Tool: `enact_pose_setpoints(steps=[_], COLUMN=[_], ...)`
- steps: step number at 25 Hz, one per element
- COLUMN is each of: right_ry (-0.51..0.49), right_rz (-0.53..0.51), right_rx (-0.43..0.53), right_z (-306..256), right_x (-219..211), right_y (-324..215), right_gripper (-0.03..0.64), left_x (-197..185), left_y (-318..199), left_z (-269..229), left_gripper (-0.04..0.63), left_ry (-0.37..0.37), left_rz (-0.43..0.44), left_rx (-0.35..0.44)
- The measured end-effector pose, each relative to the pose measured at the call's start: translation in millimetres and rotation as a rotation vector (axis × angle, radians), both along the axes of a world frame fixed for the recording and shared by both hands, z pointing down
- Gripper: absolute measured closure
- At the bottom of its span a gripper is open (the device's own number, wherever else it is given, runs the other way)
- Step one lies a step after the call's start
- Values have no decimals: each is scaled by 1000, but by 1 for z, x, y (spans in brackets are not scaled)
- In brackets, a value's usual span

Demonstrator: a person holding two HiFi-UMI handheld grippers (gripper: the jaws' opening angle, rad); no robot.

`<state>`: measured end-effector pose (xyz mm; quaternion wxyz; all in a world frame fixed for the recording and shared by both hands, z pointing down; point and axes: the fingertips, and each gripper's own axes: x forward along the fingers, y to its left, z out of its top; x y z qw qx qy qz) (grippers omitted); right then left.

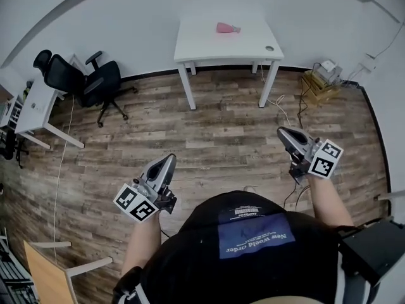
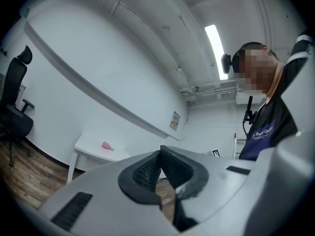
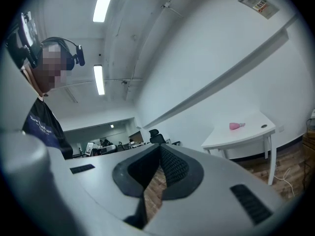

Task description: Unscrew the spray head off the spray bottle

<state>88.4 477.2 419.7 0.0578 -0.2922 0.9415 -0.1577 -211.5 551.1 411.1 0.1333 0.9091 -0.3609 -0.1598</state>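
Observation:
A pink spray bottle (image 1: 227,28) lies on its side on a white table (image 1: 202,43) by the far wall, well away from both grippers. It shows small in the left gripper view, pink bottle (image 2: 107,145), and in the right gripper view, pink bottle (image 3: 236,126). My left gripper (image 1: 169,159) is shut and empty, held low at the left over the wooden floor. My right gripper (image 1: 281,131) is shut and empty too, at the right. Both point toward the table.
A black office chair (image 1: 88,81) stands at the left near a white desk (image 1: 35,109). A small round object (image 1: 270,48) sits on the table's right corner. A box with cables (image 1: 321,81) lies by the right wall. A wooden chair (image 1: 50,274) is at the lower left.

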Motion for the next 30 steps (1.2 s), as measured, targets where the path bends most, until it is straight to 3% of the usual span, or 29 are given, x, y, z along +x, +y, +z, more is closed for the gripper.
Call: enact_pose_setpoints(steps=[9,20,30], right_ry=[-8,-50,-47], right_rz=[-75,-41,41], right_rx=[52,32,8], right_z=[-29,-13,0], right_x=[71,165,188], right_y=[-108,-176,-210], right_gripper=[620,620,620], left_x=[85,183,204], left_y=[-84,-157,-213], left_z=[-32,-28,-22], left_gripper=[597,597,597], left_ry=[21,-16,-26], left_rz=[-62,-14,81], left_rx=[19,-20,-23])
